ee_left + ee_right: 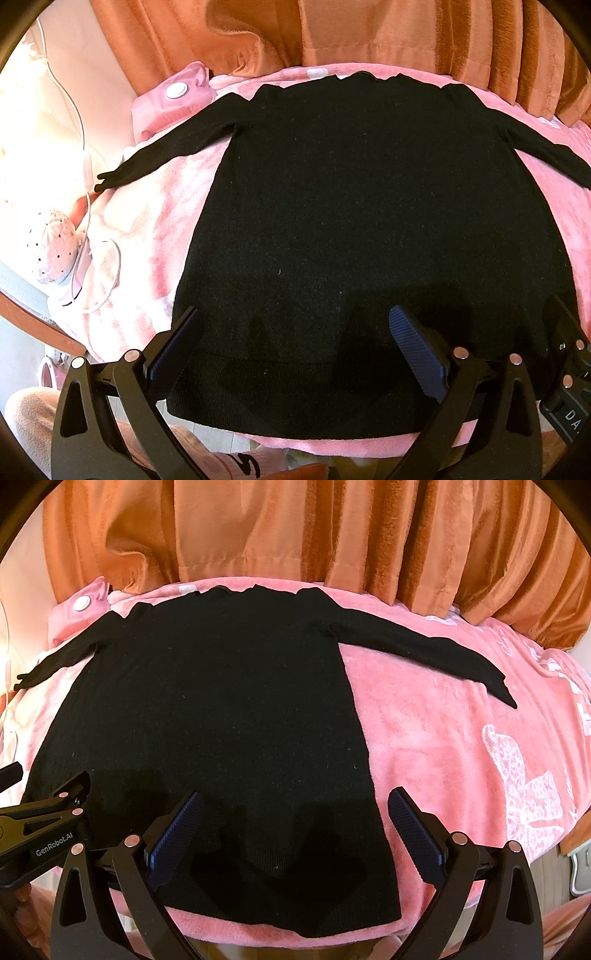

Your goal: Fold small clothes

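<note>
A black long-sleeved sweater (362, 206) lies flat on a pink blanket (147, 236), both sleeves spread out, neck toward the curtain. It also shows in the right wrist view (207, 709). My left gripper (295, 339) is open and empty above the hem on the sweater's left half. My right gripper (295, 823) is open and empty above the hem near the sweater's right corner. The right gripper shows at the right edge of the left wrist view (569, 354); the left gripper shows at the left edge of the right wrist view (48, 823).
An orange curtain (295, 531) hangs behind the bed. A pink pouch with a white button (177, 92) lies past the left sleeve. A white cable (83, 147) and a dotted white object (51, 243) lie at the left. The blanket (480, 738) extends right with a white print.
</note>
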Action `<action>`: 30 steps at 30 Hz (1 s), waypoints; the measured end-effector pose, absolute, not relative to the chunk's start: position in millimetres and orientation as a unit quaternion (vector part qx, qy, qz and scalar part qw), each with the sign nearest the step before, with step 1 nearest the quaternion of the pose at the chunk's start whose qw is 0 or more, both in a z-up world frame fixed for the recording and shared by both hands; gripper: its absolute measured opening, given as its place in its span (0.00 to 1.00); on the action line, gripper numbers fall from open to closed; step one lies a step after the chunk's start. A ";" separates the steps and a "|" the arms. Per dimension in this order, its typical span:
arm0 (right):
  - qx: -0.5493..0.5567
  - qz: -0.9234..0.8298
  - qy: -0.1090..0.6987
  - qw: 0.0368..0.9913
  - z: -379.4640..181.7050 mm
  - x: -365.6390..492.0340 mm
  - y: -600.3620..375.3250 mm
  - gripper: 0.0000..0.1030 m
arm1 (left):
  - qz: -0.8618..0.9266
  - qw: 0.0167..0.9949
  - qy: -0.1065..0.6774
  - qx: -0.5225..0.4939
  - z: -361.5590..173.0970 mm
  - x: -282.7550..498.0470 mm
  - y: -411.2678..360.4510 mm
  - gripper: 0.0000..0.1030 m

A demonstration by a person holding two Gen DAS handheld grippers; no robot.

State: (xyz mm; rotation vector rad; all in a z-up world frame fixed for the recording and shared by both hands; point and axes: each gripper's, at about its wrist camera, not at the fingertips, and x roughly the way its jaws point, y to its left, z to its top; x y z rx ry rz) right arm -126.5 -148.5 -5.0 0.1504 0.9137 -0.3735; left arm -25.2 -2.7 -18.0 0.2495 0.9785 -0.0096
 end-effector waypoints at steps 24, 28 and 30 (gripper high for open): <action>0.058 -0.199 0.438 0.875 -0.1 -114.0 -166.8 0.95 | 0.001 0.878 0.462 0.125 -16.3 -18.0 -10.1 0.95; 0.115 -0.207 0.422 0.875 40.3 -88.5 -233.5 0.95 | -0.040 0.886 0.457 0.067 22.7 11.9 -12.1 0.95; 0.170 -0.213 0.400 0.875 59.7 -76.3 -289.6 0.95 | -0.065 0.895 0.441 0.027 51.0 29.7 -14.5 0.95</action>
